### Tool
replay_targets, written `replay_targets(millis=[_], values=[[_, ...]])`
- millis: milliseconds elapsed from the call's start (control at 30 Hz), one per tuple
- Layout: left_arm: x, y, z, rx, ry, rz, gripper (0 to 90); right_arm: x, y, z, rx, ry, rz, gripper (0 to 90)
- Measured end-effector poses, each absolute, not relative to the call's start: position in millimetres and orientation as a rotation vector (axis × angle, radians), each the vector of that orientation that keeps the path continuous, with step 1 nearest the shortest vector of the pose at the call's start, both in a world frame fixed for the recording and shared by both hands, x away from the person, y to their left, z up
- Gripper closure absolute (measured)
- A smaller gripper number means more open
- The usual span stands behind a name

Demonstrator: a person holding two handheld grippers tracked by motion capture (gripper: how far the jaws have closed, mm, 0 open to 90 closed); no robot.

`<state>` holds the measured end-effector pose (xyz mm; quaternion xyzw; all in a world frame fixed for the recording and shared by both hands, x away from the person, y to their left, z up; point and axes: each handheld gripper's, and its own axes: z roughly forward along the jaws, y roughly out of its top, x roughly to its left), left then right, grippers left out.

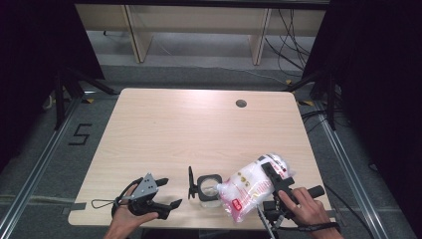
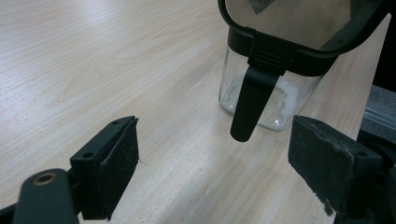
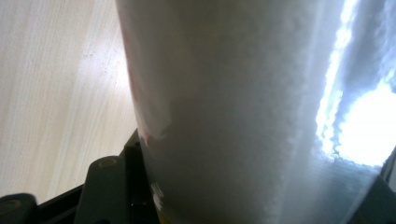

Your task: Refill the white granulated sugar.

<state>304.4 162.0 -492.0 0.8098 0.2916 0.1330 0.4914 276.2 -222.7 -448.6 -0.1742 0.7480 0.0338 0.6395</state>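
A clear container (image 1: pixel 209 190) with a black rim stands near the table's front edge, its hinged lid (image 1: pixel 190 182) flipped up on its left. In the left gripper view the container (image 2: pixel 271 93) has a thin white layer at the bottom, and a black latch (image 2: pixel 247 105) hangs down its front. My left gripper (image 1: pixel 170 192) (image 2: pixel 219 172) is open just left of it, holding nothing. My right gripper (image 1: pixel 272 174) is shut on a clear bag of white granules (image 1: pixel 249 188) (image 3: pixel 243 112), which lies tilted with its lower-left end at the container's mouth.
The wooden table (image 1: pixel 199 129) has a round cable hole (image 1: pixel 241 103) at the back right. Black stands (image 1: pixel 64 94) flank the table, and a pale shelf unit (image 1: pixel 199 25) stands behind it. The near table edge lies just below both hands.
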Motion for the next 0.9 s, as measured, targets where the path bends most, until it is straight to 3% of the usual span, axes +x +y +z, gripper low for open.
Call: replay_targets(millis=[900], values=[[304.7, 162.4, -492.8, 1.957, 0.729, 0.306, 15.8, 276.1, -223.5, -445.3, -0.429, 1.682, 0.061, 41.0]])
